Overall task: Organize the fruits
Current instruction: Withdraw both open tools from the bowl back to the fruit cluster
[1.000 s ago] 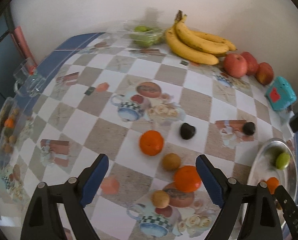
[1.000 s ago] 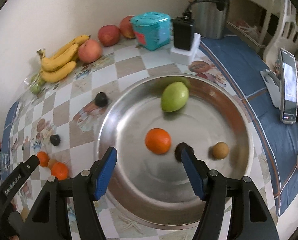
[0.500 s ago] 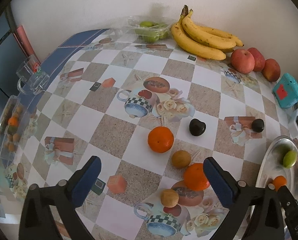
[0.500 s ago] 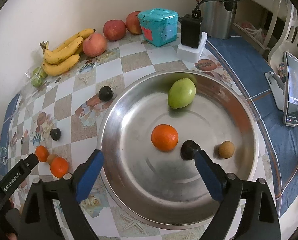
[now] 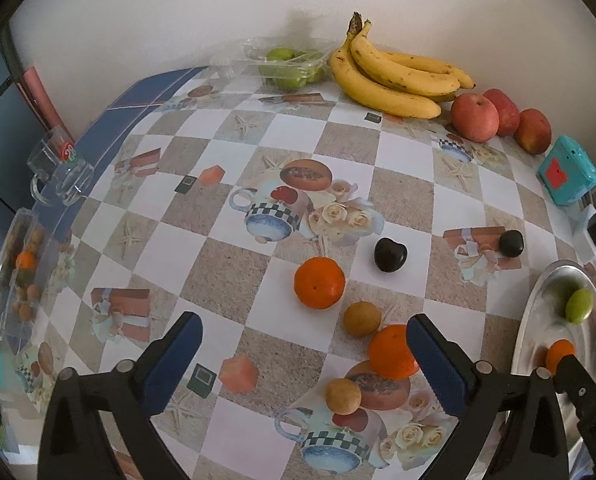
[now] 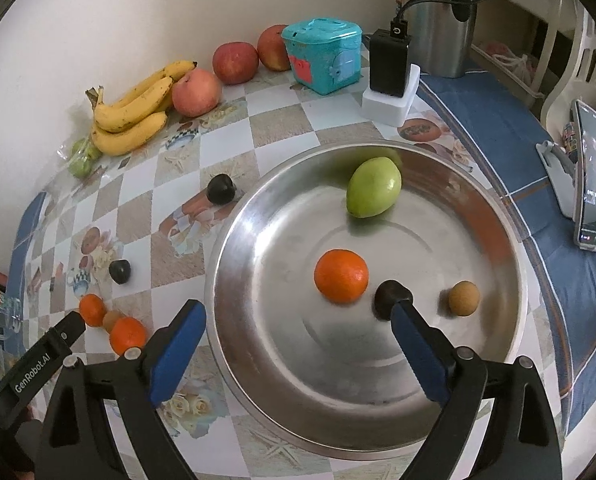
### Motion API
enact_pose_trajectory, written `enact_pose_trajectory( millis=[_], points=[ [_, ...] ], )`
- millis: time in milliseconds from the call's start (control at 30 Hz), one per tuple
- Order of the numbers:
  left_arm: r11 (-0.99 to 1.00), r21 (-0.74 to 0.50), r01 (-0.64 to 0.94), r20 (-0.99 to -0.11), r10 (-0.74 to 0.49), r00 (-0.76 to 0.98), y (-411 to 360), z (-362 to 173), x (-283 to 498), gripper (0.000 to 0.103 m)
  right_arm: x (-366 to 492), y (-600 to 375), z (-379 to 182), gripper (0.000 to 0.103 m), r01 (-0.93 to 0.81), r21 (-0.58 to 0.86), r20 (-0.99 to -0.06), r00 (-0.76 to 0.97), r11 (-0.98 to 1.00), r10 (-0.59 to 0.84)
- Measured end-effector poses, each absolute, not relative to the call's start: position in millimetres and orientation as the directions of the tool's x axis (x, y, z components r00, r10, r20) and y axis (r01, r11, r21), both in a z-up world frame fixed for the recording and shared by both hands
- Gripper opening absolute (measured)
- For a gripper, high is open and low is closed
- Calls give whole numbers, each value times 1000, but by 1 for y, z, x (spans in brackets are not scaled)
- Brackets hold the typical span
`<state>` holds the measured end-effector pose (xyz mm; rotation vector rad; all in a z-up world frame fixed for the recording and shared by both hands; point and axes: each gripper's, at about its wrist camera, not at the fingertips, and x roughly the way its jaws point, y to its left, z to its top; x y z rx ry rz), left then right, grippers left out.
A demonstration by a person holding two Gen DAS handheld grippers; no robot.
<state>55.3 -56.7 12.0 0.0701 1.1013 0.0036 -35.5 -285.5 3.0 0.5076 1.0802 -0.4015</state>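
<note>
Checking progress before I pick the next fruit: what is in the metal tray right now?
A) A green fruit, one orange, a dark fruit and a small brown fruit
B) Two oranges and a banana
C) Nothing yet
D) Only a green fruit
A: the right wrist view shows the metal tray holding a green fruit, one orange, a dark fruit and a small brown fruit.

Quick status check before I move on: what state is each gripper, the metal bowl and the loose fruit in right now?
Left gripper: open, jaws just widened, holding nothing, above the table fruit.
Right gripper: open, jaws just widened, empty, over the bowl.
Metal bowl: upright, holding four fruits.
Green fruit: in bowl.
Orange: in bowl.
Dark fruit: in bowl, beside a gripper finger.
Small brown fruit: in bowl.
Two oranges: on the table.
</note>
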Motion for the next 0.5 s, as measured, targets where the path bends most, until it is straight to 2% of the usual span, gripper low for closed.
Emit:
enact_pose_trajectory(
  millis=[500],
  points=[
    [999, 32, -6, -906, 32, 422, -11, 13, 69, 103, -15, -234, 5, 94, 396, 223, -904, 427, 891, 37]
  ],
)
